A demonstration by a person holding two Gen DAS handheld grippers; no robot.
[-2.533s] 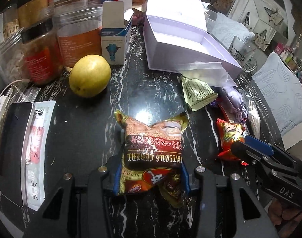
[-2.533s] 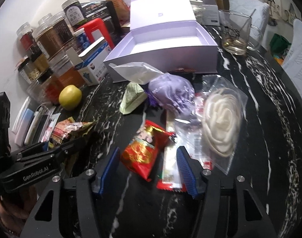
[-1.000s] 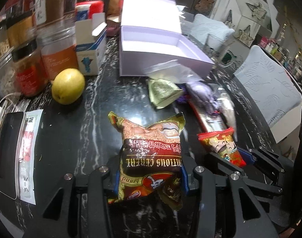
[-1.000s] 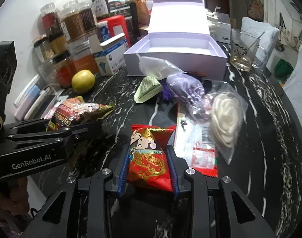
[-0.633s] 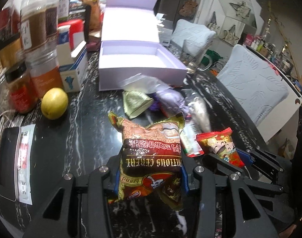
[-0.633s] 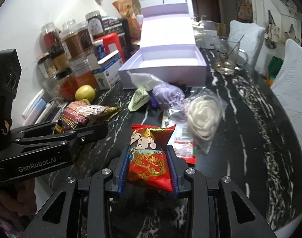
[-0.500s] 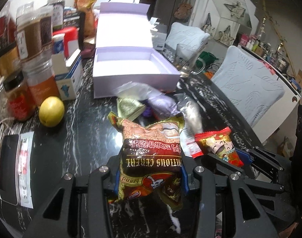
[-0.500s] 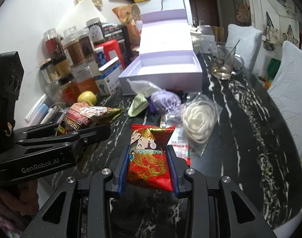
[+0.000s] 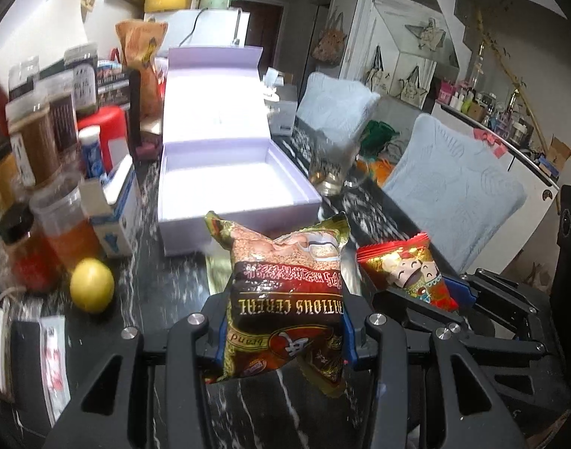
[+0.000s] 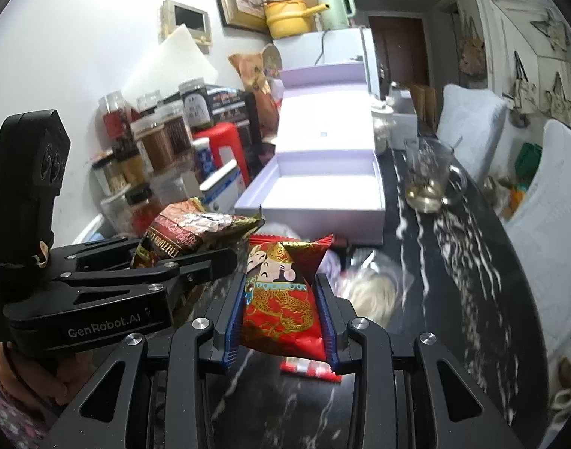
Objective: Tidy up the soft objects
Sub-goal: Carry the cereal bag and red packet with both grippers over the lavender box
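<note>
**Two packets aloft, one open box straight ahead**

Two grippers each carry a soft packet above the black marble table (image 9: 165,292). The left gripper (image 9: 283,331) is clenched on the brown cereal bag (image 9: 285,292), its blue pads pressing the bag's lower sides so that the bag stands up between them with its crimped top edge pointing away from the camera. The right gripper (image 10: 281,321) is clamped on the red snack packet (image 10: 281,295), which also stands on end, long axis running forward along the fingers.

The relation that matters is the lavender box (image 9: 225,183), lid folded back, tray bare. In the left wrist view it lies directly ahead of the cereal bag and below it, with its near wall just past the bag's top edge. In the right wrist view the same box (image 10: 322,187) sits ahead and a little to the right of the red packet. The left gripper looks the nearer of the two and is lined up almost square to the near wall, so it likely goes in first.

Both packets' long axes point toward the box, so each should clear the near wall end-first. The grippers ride close side by side, and the packets could brush. A yellow fruit (image 9: 91,290) and jars (image 9: 60,224) stand to the left, clear of the path.
</note>
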